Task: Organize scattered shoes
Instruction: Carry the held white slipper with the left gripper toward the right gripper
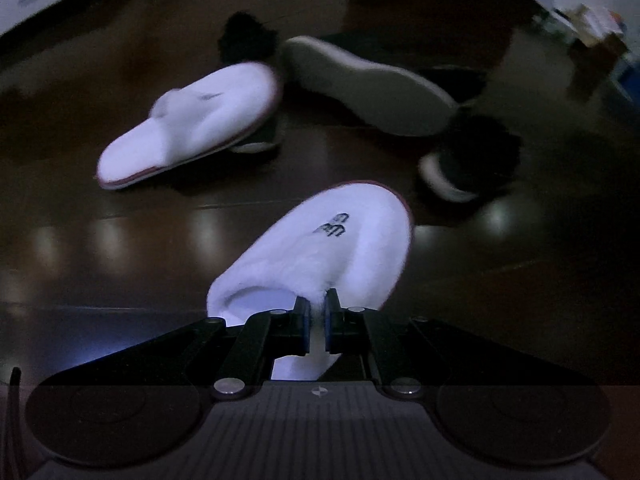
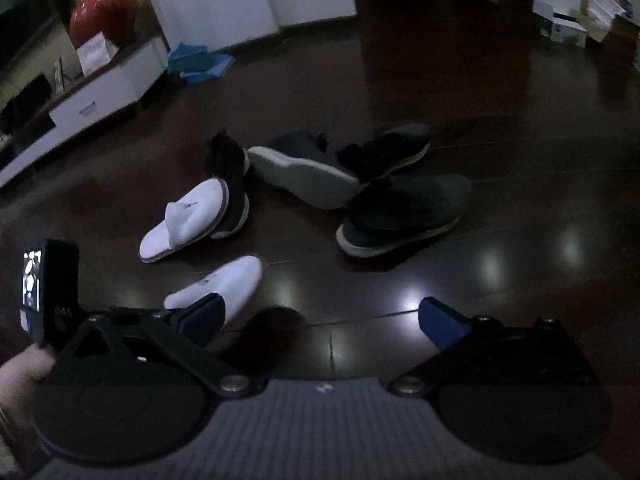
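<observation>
1. Left wrist view: the left gripper (image 1: 318,312) has its two blue-padded fingers pressed nearly together on the edge of the upper of a near white slipper (image 1: 320,248), right at its opening. The heel end of this slipper drops behind the gripper body and is cut from sight; a dark logo on its toe is too blurred to read.
2. Further off on the dark floor (image 1: 120,248) lies a second white slipper (image 1: 192,124), apart from the held one, its toe resting against a black shoe (image 1: 248,36) that is mostly lost in shadow.
3. To the right, a shoe tipped on its side (image 1: 368,84) shows its grey sole. Another dark shoe (image 1: 468,160) sits near the held slipper's toe; motion blur hides its outline.
4. Right wrist view: the right gripper (image 2: 320,316) is spread wide, with only bare floor between its fingers.
5. Its left finger (image 2: 204,312) covers the heel part of the near white slipper (image 2: 232,284). The left gripper's body (image 2: 52,284), with a small lit screen, and part of a hand (image 2: 20,376) are cut off at the left edge.
6. Beyond, the second white slipper (image 2: 188,216) leans on a black shoe (image 2: 236,184). Three more dark shoes (image 2: 400,204) lie bunched together, one sole-up.
7. A red vase (image 2: 100,4) stands on a white cabinet (image 2: 96,100); blue items beside it are indistinct.
</observation>
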Action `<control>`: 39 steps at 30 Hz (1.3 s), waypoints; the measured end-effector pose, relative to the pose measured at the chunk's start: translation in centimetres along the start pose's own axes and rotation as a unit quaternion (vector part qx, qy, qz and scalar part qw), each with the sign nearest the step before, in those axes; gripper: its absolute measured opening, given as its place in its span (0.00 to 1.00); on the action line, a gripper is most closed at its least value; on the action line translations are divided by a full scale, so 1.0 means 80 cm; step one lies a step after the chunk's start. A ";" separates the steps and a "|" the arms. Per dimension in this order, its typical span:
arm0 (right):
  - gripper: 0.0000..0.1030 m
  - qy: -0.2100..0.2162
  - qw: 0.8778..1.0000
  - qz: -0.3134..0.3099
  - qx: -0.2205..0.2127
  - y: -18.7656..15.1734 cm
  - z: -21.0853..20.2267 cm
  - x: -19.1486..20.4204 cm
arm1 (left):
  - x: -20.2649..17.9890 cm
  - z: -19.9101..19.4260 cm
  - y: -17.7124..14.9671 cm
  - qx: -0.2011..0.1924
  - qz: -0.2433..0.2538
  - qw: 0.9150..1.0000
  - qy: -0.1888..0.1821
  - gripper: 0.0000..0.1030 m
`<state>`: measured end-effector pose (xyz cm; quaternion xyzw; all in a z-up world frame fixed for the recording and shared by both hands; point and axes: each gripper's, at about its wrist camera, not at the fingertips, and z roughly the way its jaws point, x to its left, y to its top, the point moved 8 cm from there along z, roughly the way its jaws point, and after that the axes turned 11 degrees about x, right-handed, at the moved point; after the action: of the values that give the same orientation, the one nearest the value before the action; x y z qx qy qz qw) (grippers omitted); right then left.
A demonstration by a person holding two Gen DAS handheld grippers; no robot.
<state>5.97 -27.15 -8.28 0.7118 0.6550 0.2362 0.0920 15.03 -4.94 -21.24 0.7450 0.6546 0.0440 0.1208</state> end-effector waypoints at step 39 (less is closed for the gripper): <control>1.00 -0.100 0.975 0.199 -0.007 -0.261 -0.113 -0.303 | -0.407 0.053 -0.231 0.044 0.273 0.960 -0.044 0.08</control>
<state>-17.47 -49.84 -14.80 0.8473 0.4859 0.1824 0.1132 -6.36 -35.48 -26.67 0.9009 0.4219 0.0135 0.1005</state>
